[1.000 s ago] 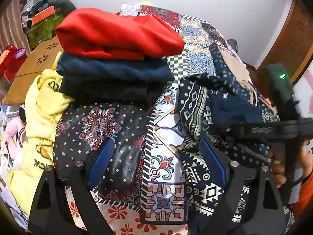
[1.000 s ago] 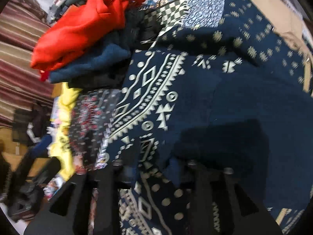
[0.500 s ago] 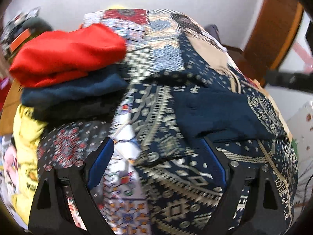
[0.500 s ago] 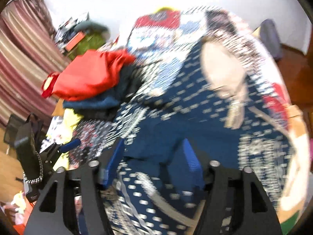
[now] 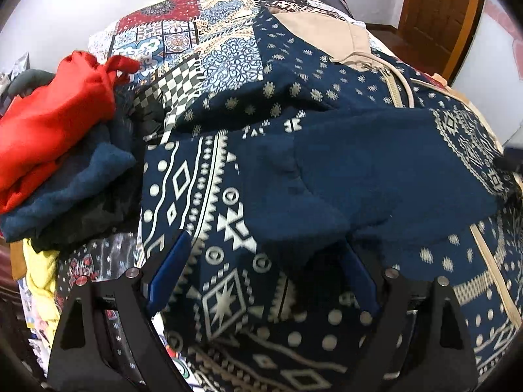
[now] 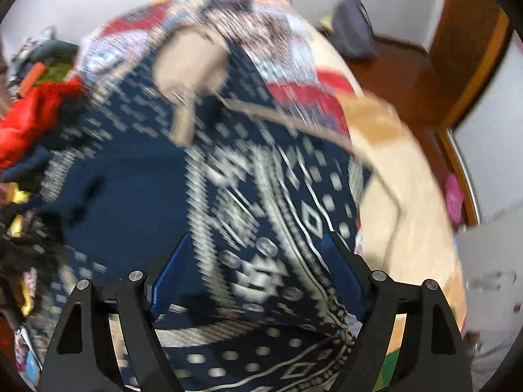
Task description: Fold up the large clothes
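Observation:
A large navy garment with white geometric patterns [image 5: 327,170] lies spread on the patchwork bed, with a plain navy sleeve folded across its middle and a beige hood [image 5: 327,32] at the far end. It also fills the blurred right wrist view [image 6: 228,196]. My left gripper [image 5: 261,261] is open just above the garment's near part, its blue pads on either side of a patterned panel. My right gripper [image 6: 258,261] is open above the garment's near right side.
A stack of folded clothes, red [image 5: 49,130] on dark blue [image 5: 75,196] on black, sits at the left of the bed [image 5: 196,32]. A yellow garment [image 5: 39,281] hangs at the left edge. A wooden door [image 5: 438,16] stands at the far right.
Both grippers swung right, away from the folded stack, and now face the spread navy garment. The right gripper has opened wide and its view is motion-blurred.

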### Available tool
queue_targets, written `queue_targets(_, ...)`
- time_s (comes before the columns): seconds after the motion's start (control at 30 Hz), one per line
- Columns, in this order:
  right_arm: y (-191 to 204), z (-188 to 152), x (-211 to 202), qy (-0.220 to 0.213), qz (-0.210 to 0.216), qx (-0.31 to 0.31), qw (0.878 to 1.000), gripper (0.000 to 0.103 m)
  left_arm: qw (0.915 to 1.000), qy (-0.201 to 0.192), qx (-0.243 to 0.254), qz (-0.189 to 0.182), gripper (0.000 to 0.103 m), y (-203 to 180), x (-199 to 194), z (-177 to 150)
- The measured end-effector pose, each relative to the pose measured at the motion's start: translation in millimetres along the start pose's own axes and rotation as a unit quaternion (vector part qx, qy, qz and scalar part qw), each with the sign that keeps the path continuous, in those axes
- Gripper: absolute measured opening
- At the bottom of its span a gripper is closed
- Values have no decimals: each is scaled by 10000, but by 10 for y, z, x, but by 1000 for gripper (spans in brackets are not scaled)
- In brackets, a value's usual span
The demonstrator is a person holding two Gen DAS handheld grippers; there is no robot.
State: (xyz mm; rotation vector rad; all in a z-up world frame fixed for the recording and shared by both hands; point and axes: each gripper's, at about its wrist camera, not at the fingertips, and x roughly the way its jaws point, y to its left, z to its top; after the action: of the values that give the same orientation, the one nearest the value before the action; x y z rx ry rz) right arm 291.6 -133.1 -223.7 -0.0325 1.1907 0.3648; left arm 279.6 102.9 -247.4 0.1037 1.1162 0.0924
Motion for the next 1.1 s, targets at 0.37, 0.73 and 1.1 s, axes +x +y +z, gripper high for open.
queue_targets(0.37, -61, -94, 319, 34, 105, 195, 9997, 85, 9980, -472, 332, -264, 27, -203, -84, 153)
queue_targets(0.73, -101, -137, 294, -10, 211, 208, 9996, 86, 9746, -655, -1060, -1860, 14, 359, -424, 46)
queue_targets(1.1, -100, -141, 299, -4, 167, 180, 9997, 86, 9739, -178, -1849, -1305, 15, 920, -155, -502)
